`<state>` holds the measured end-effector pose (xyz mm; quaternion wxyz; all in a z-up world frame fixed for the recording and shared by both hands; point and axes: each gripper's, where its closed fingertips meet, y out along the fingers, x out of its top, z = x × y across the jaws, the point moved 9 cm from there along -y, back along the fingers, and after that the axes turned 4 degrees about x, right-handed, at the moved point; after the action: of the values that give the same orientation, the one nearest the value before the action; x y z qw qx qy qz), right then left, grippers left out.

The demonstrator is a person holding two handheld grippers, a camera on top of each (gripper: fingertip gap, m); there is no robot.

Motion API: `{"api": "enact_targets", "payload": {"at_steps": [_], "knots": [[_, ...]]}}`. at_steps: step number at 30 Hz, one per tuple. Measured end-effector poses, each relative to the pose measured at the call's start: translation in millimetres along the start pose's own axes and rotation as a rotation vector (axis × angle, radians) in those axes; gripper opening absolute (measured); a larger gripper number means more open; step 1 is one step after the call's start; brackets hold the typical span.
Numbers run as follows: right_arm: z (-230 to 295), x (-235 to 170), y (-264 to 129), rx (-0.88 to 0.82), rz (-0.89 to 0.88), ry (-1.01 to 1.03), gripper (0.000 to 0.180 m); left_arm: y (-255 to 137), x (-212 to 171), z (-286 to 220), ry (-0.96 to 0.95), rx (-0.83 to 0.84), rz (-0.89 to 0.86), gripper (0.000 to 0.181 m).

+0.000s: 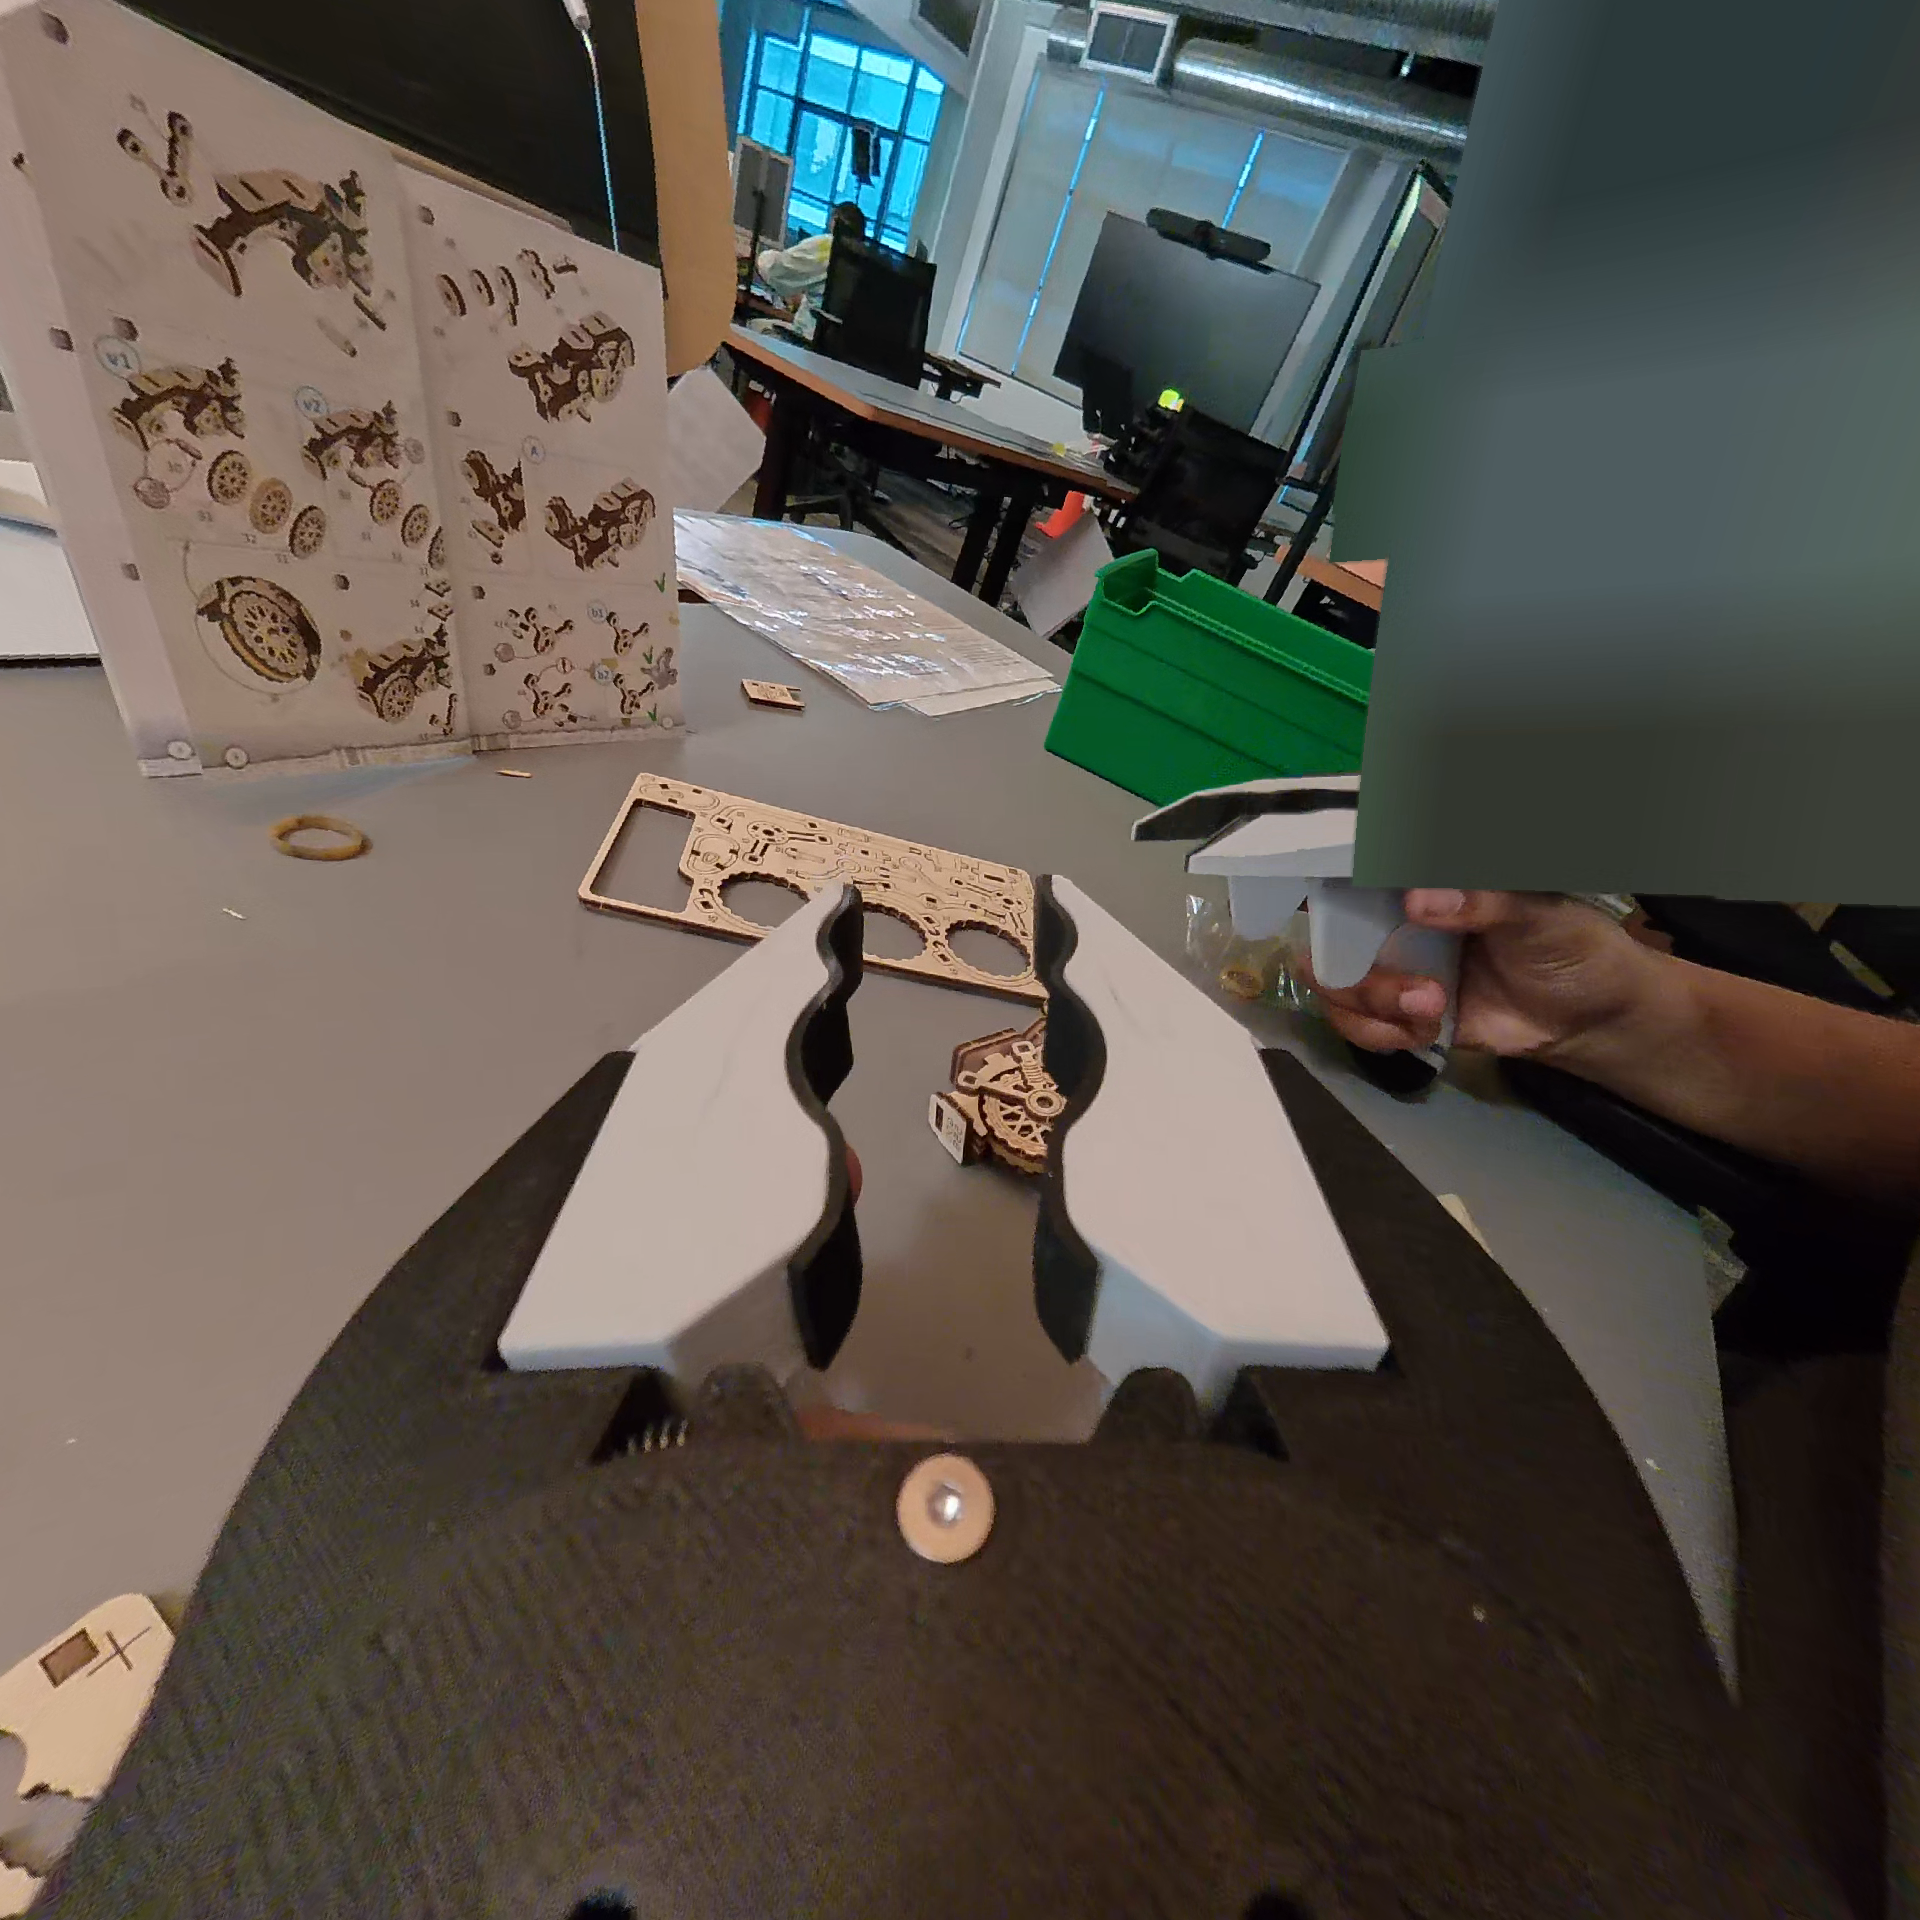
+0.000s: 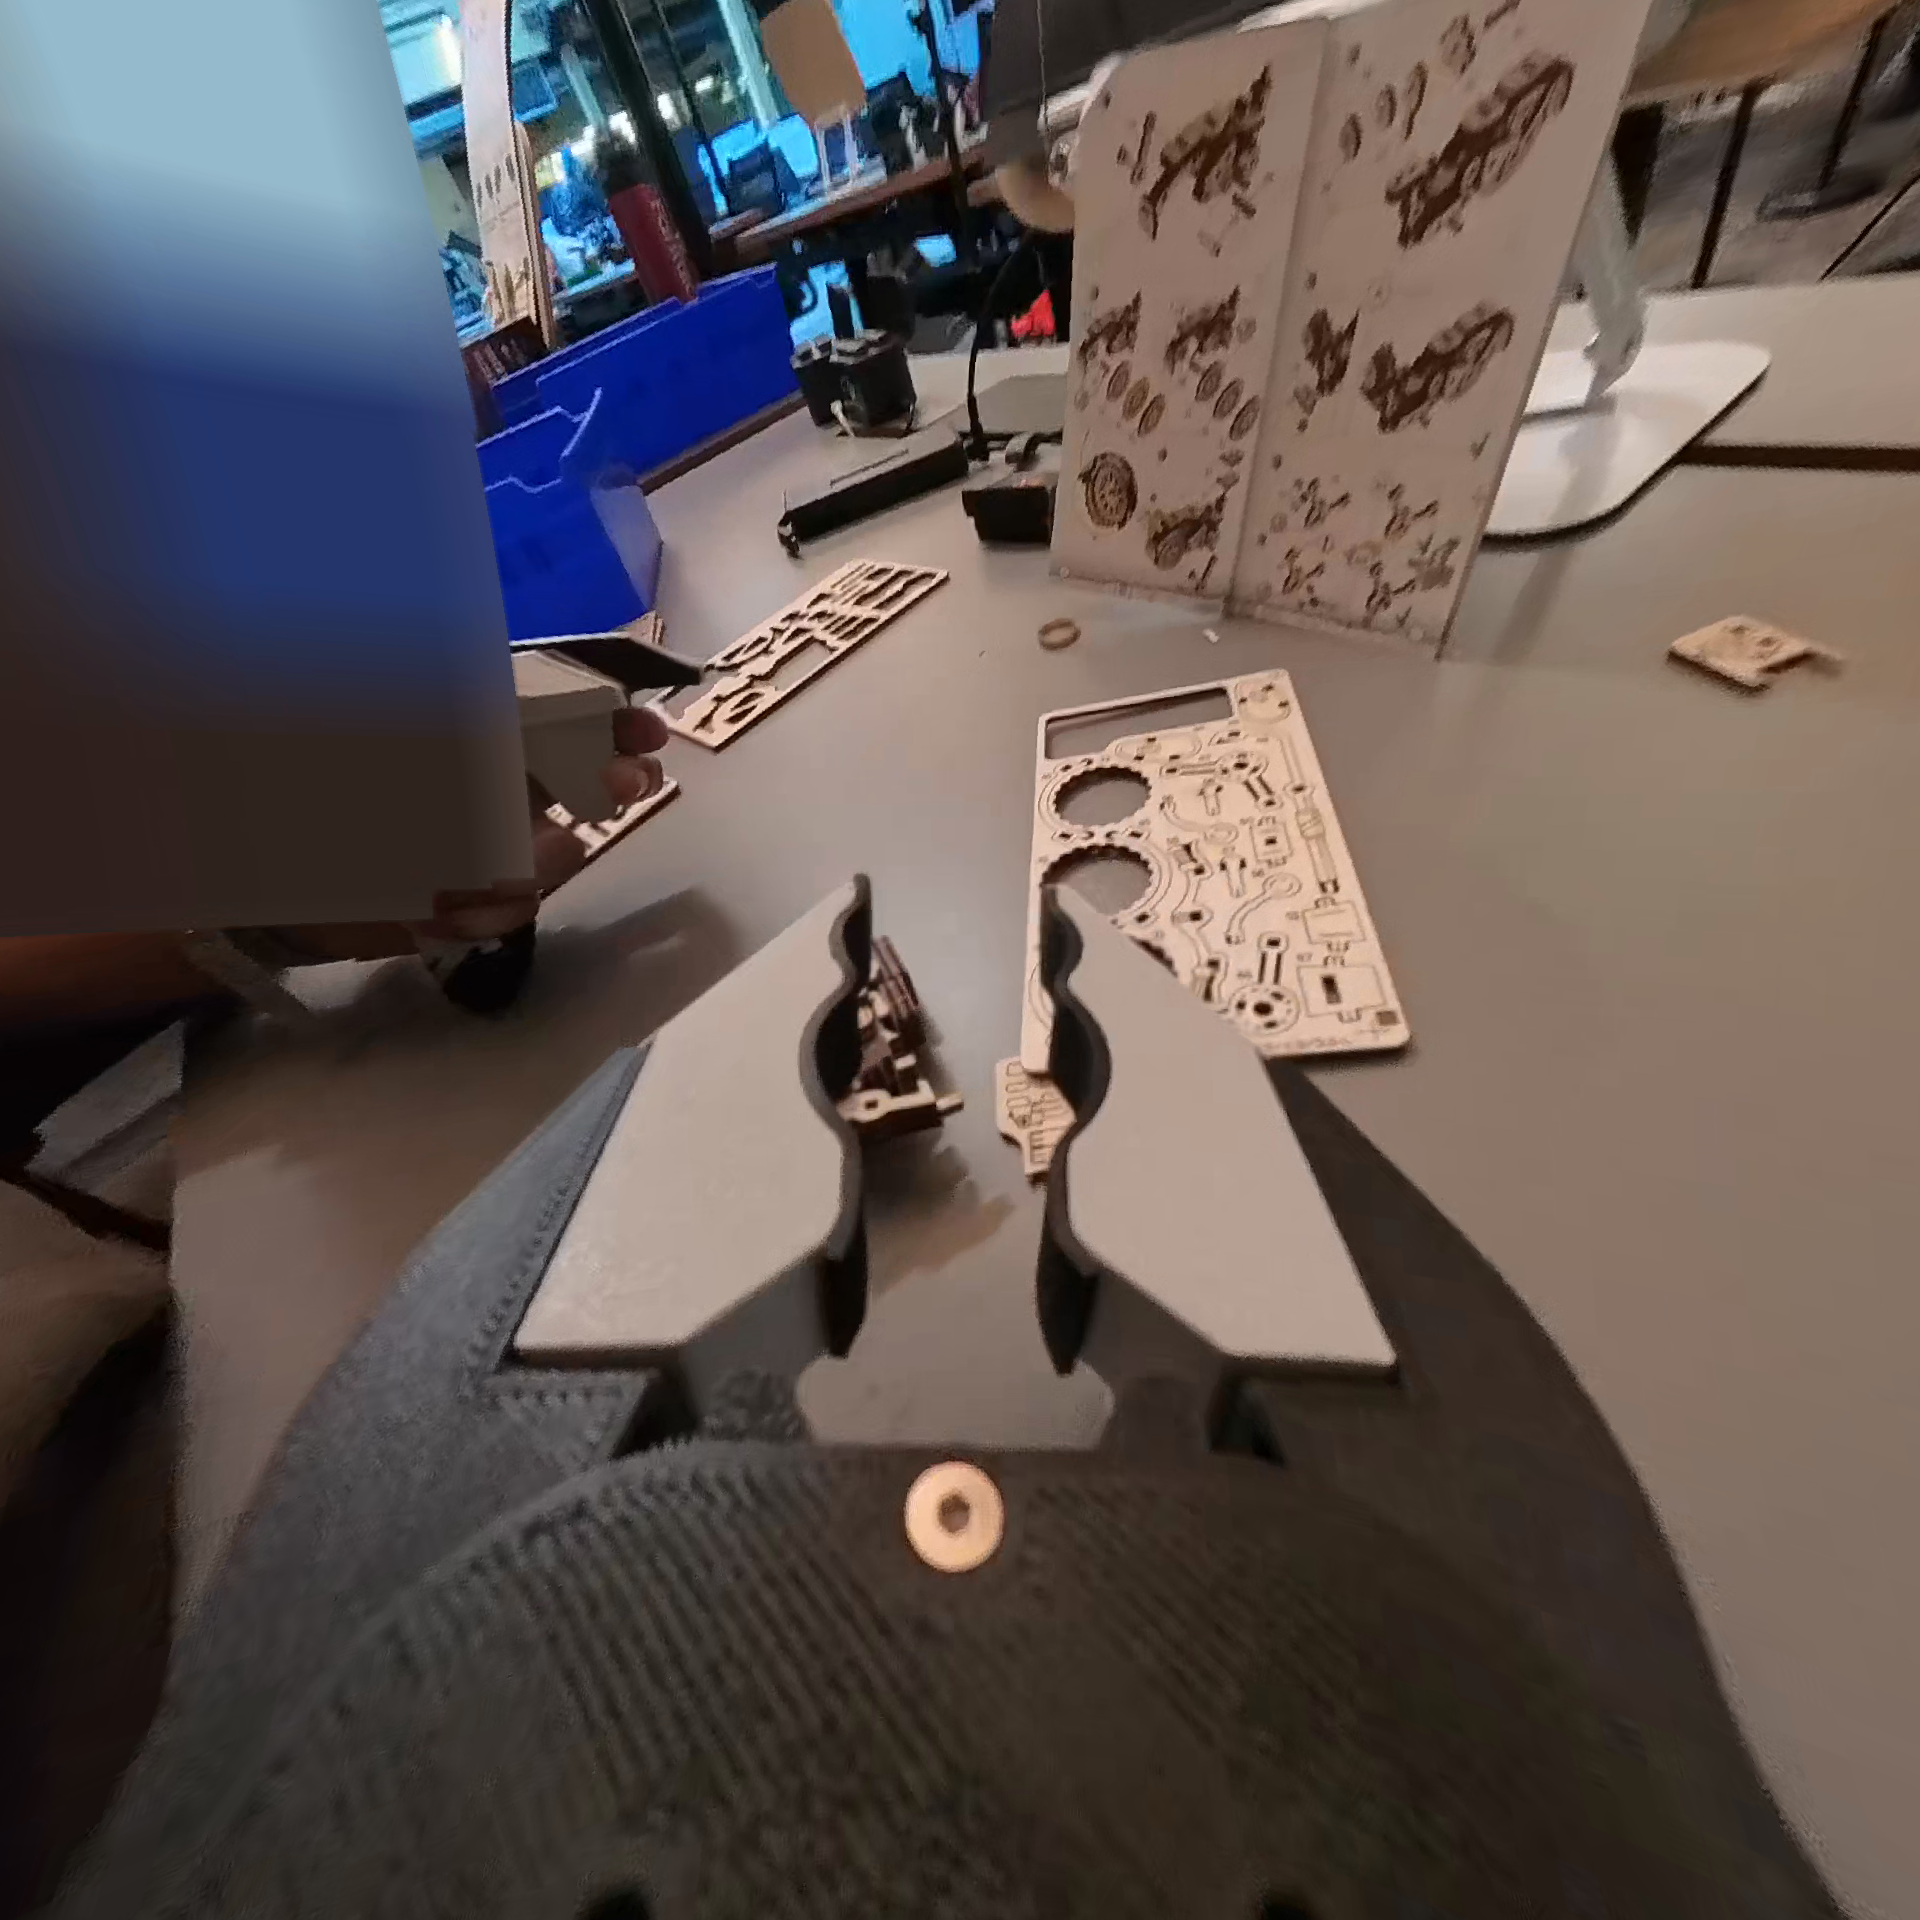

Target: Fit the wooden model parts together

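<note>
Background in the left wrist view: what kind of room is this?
Likely a shared office or lab workspace: a long desk with a dark monitor and office chairs, exposed ceiling ducts, big windows. The near grey table holds a green bin.

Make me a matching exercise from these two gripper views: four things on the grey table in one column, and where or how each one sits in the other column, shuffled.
Things
1. instruction booklet
2. green bin
3. wooden parts sheet
4. small ring

Places or states
A. lying flat beyond the left hand-held gripper, round holes cut out of it
B. standing upright and open at the far side of the table
C. lying alone on the table in front of the booklet
D. on the table near the other hand-held gripper

Pairs: 1-B, 2-D, 3-A, 4-C
</note>
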<state>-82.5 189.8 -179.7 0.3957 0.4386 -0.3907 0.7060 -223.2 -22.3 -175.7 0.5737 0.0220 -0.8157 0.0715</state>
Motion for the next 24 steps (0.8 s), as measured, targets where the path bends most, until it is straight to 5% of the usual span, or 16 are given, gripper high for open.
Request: {"api": "enact_targets", "payload": {"at_steps": [8, 12, 24], "knots": [[-2, -19, 6, 0.086, 0.283, 0.122, 0.043, 8, -9, 1, -0.059, 0.013, 0.168, 0.033], [-5, -18, 5, 0.104, 0.312, 0.177, 0.039, 16, -18, -3, -0.066, -0.029, 0.312, 0.045], [-3, -28, 9, 0.158, 0.406, 0.217, 0.035, 27, -31, -16, 0.062, 0.028, 0.495, 0.043]]}}
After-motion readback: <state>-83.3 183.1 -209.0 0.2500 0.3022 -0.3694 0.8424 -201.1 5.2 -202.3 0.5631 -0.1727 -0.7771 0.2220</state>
